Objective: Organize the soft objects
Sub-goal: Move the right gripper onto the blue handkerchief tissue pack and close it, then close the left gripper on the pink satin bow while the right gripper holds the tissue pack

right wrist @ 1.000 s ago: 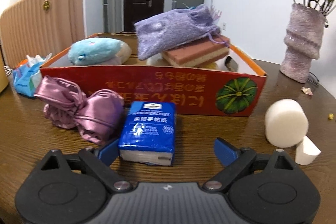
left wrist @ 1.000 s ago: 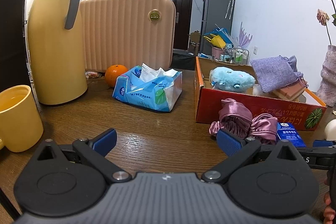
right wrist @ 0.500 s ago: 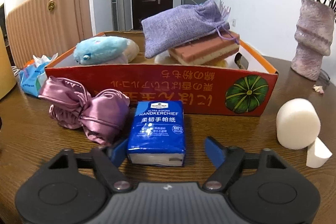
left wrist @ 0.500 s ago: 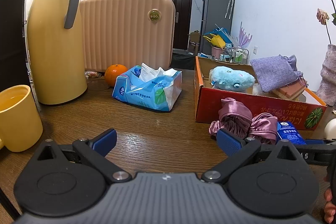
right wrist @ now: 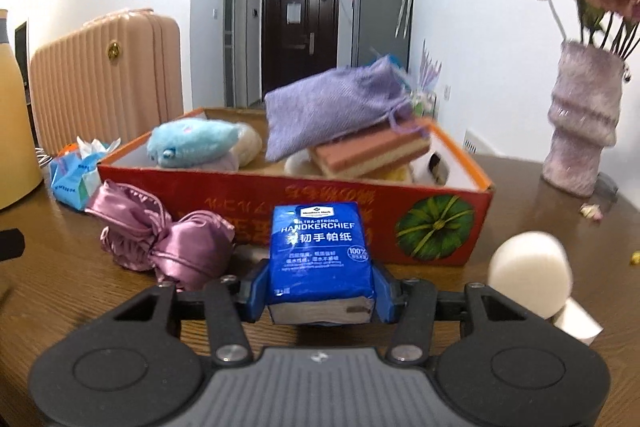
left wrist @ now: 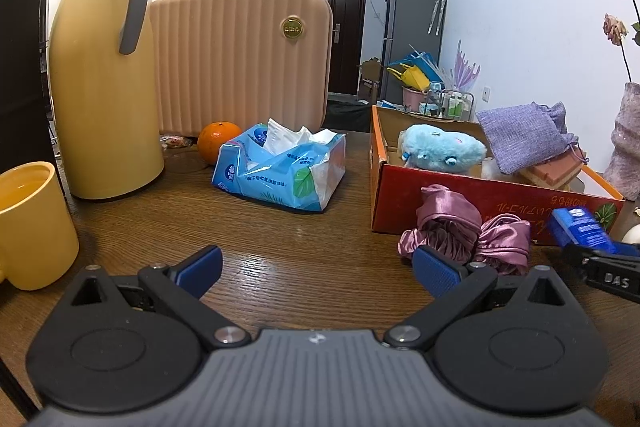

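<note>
Handkerchief pack (right wrist: 320,255), lower centre of the right view, was flat on the table with my right gripper (right wrist: 320,293) wide around it; now the jaws are closing, pads on both sides, pack tipped up. Grab made, red box (right wrist: 440,223) behind is next. Blue wrapper, white text, slightly squeezed. Satin scrunchies (right wrist: 160,239) left of it. Left gripper (left wrist: 316,271) open, empty.

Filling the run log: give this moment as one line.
right gripper: fingers closing on handkerchief pack | left gripper: open, empty | box: behind pack
</note>
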A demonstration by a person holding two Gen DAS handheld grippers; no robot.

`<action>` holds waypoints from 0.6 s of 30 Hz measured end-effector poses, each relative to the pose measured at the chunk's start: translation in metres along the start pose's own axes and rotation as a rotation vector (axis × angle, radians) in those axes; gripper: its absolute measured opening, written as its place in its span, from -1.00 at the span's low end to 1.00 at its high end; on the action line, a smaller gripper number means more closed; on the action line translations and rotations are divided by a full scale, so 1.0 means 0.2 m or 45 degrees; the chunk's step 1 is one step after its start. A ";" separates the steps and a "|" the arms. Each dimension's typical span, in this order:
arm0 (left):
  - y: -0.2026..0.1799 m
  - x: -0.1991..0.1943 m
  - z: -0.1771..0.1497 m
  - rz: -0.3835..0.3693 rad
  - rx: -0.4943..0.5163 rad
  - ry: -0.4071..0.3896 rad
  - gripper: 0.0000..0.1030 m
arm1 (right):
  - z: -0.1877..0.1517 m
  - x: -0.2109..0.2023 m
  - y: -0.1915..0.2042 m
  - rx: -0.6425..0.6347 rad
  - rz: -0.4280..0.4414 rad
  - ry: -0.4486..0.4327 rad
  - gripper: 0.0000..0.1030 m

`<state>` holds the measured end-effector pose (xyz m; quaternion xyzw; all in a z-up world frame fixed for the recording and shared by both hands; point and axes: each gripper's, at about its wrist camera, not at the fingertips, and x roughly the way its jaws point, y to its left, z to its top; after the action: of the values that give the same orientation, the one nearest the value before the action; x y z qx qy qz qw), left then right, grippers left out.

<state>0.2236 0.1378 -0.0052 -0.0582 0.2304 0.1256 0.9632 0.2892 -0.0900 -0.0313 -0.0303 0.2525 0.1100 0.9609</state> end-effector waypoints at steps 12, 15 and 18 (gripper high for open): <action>-0.09 0.02 0.03 -0.064 -0.009 -0.039 1.00 | -0.02 -0.12 -0.19 0.005 -0.052 -0.112 -0.02; -0.15 0.04 0.04 -0.086 -0.002 -0.045 1.00 | -0.02 -0.15 -0.23 0.008 -0.059 -0.129 -0.02; -0.23 0.07 0.05 -0.103 0.013 -0.048 1.00 | -0.02 -0.15 -0.26 0.008 -0.063 -0.135 -0.02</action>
<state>0.2511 0.0984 -0.0006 -0.0600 0.2103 0.0865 0.9719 0.2723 -0.1468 -0.0203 -0.0278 0.2007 0.0870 0.9754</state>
